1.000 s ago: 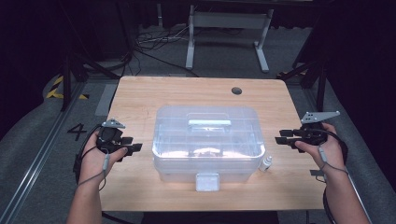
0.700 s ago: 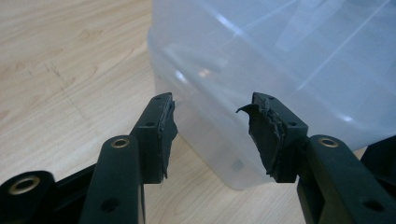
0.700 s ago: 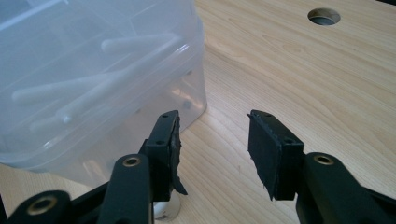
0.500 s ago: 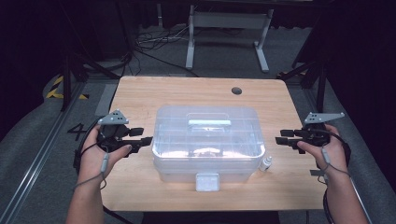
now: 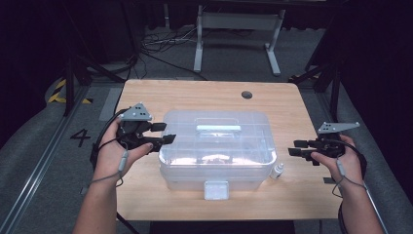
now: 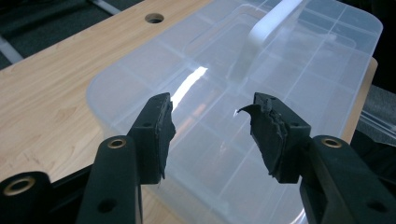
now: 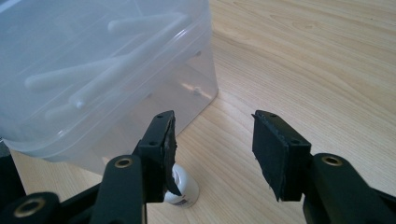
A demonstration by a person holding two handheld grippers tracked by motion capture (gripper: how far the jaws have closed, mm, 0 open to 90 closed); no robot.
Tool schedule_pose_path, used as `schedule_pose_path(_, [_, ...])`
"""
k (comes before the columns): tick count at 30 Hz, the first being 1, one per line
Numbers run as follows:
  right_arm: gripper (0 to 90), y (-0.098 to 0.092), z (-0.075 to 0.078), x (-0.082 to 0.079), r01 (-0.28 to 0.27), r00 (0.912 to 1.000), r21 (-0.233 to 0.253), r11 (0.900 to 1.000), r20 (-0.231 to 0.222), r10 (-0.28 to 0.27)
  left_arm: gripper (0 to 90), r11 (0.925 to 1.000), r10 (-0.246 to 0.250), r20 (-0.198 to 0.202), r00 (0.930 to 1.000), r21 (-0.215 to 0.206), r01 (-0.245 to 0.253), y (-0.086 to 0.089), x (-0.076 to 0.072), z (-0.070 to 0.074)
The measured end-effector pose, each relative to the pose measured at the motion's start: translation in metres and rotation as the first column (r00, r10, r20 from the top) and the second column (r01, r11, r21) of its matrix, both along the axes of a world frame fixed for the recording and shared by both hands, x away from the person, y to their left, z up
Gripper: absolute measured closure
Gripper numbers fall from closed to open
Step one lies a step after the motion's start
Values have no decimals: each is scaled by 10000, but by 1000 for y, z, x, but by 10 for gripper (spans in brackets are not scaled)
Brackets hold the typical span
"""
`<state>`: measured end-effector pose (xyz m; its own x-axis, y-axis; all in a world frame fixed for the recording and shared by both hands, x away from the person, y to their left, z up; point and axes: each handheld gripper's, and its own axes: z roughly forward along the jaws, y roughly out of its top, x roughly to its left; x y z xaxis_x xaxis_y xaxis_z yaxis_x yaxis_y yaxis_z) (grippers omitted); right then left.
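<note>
A clear plastic storage box (image 5: 216,146) with a white handle (image 5: 218,128) on its lid and a front latch (image 5: 216,189) stands mid-table. My left gripper (image 5: 165,134) hovers open at the box's left edge, its jaws over the lid (image 6: 243,88) with nothing between them. My right gripper (image 5: 294,147) is open, a little right of the box (image 7: 93,74) and apart from it. A small white bottle (image 5: 276,170) stands by the box's right front corner, seen just behind one right jaw as the bottle (image 7: 182,189).
The wooden table (image 5: 146,97) has a round cable hole (image 5: 247,94) at the back. A metal stand (image 5: 234,29) and cables lie on the floor beyond. Bare wood lies right of the box (image 7: 303,60).
My left gripper has moved right and up, from beside the box to over its left edge. The right gripper has barely shifted.
</note>
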<state>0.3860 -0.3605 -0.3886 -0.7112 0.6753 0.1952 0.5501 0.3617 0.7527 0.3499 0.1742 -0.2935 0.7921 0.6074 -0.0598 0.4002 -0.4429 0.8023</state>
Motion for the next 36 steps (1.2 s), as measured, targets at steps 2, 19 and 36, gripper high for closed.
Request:
schedule_pose_path(2, [504, 0, 0, -1, -3, 10000, 13, 10000, 3, 3, 491, 9997, -235, 75, 9997, -29, 235, -4, 2, 2])
schedule_pose_path(19, [501, 4, -2, -5, -101, 9999, 68, 9999, 36, 101, 460, 9792, -2031, 474, 9780, 131, 2027, -53, 29, 6])
schedule_pose_path(36, [499, 6, -4, -6, -182, 9998, -14, 9998, 0, 182, 524, 9753, -1778, -181, 9839, 1300, 1787, -85, 41, -10])
